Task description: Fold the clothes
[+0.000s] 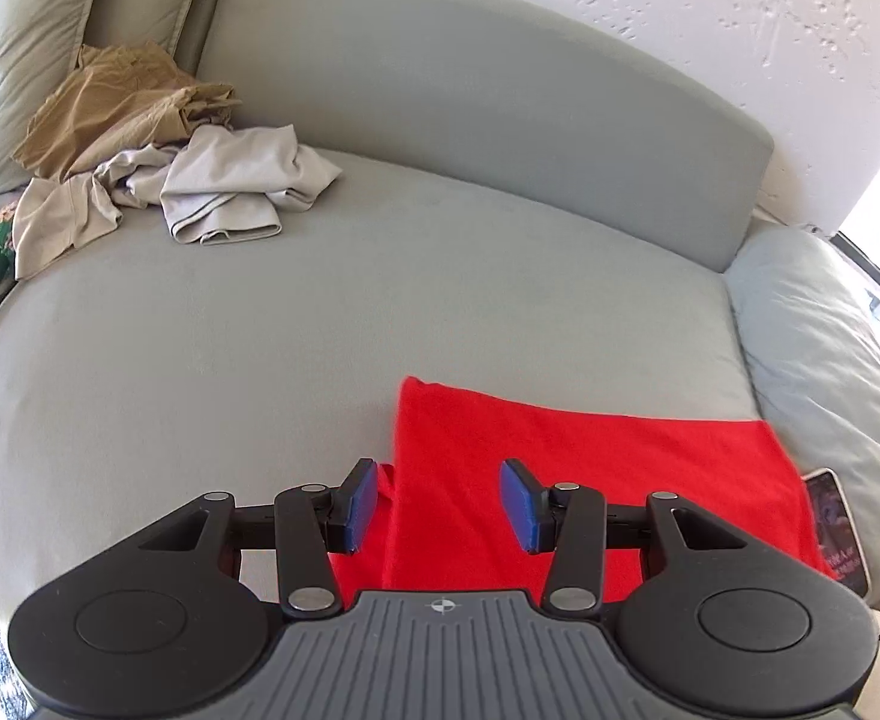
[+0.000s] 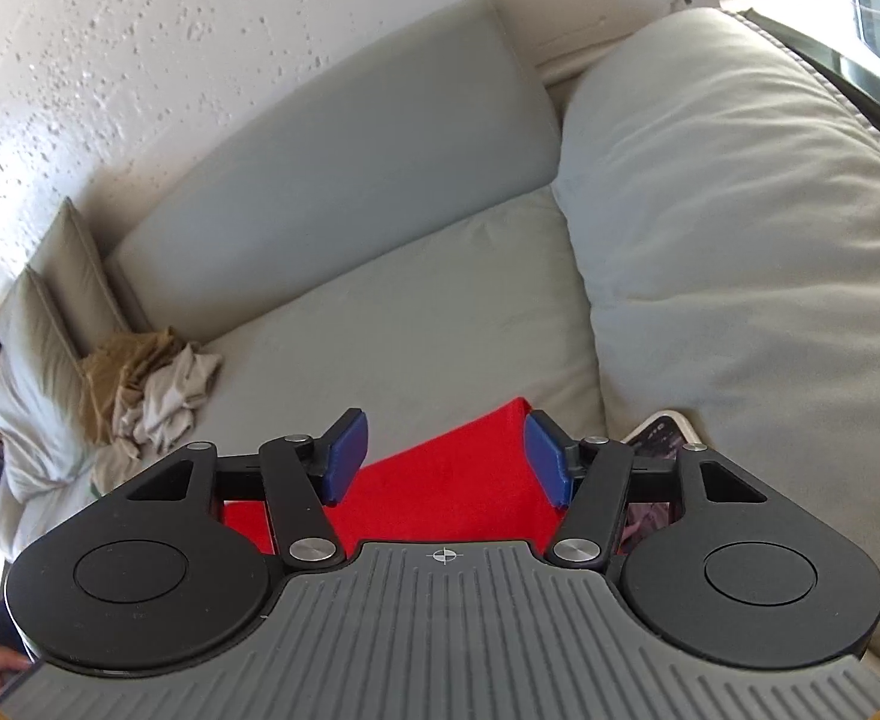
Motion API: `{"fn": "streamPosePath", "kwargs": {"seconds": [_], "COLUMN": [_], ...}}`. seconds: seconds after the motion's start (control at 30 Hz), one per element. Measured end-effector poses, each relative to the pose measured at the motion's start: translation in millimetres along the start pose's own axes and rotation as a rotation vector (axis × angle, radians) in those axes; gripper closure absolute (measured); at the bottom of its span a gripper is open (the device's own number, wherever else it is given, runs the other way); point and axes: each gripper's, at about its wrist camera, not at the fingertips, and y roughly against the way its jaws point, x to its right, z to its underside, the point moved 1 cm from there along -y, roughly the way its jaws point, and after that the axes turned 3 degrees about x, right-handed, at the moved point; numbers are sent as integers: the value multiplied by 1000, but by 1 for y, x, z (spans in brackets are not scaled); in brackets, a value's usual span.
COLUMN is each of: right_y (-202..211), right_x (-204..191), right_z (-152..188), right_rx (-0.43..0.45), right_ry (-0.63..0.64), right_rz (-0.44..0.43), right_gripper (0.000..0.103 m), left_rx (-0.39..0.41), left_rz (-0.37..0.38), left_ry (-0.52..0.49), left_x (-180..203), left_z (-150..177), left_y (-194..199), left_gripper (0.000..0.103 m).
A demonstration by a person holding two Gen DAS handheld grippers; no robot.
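Note:
A red garment (image 1: 589,462) lies folded flat on the grey sofa seat (image 1: 260,312), close to the front right. My left gripper (image 1: 440,504) hovers over the garment's left part, jaws open, blue pads (image 1: 360,501) apart with nothing pinched between them. In the right wrist view the same red garment (image 2: 440,480) shows under my right gripper (image 2: 445,459), which is open over the cloth's far right corner. Its pads (image 2: 544,459) stand wide and touch no fabric that I can see.
A heap of unfolded clothes, tan (image 1: 116,102) and pale beige (image 1: 218,186), sits at the seat's back left, also seen as a pile (image 2: 140,396). A phone (image 1: 835,528) lies by the garment's right edge. A big cushion (image 2: 739,240) bounds the right side.

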Motion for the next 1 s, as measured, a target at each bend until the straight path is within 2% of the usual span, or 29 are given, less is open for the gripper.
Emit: {"fn": "streamPosePath", "kwargs": {"seconds": [0.13, 0.2, 0.33, 0.47, 0.63, 0.83, 0.9, 1.0], "right_y": [-38, -54, -85, -119, -149, -159, -161, -168], "right_x": [14, 24, 44, 53, 49, 45, 45, 49], "right_z": [6, 4, -4, -7, -9, -5, -5, -4], "right_rx": [-52, -65, -102, -187, -251, -293, -304, -327], "right_ry": [-26, -62, -157, -210, -181, -187, -185, -225], "right_rz": [16, 3, -27, -61, -50, -72, -88, -114], "right_gripper": [44, 55, 62, 63, 63, 63, 64, 69], "left_rx": [-32, -43, -81, -127, -159, -221, -244, -261], "left_rz": [16, 47, 115, 211, 238, 306, 329, 349], "left_ry": [9, 26, 128, 248, 334, 381, 422, 513], "left_x": [-12, -17, -31, -40, -48, -50, -53, -59], "left_z": [-11, -18, -29, -34, -36, -33, -31, -29], "left_y": [-34, -52, -85, -108, -119, -131, -138, -148], "left_gripper": [62, 62, 62, 63, 63, 67, 73, 74]}}
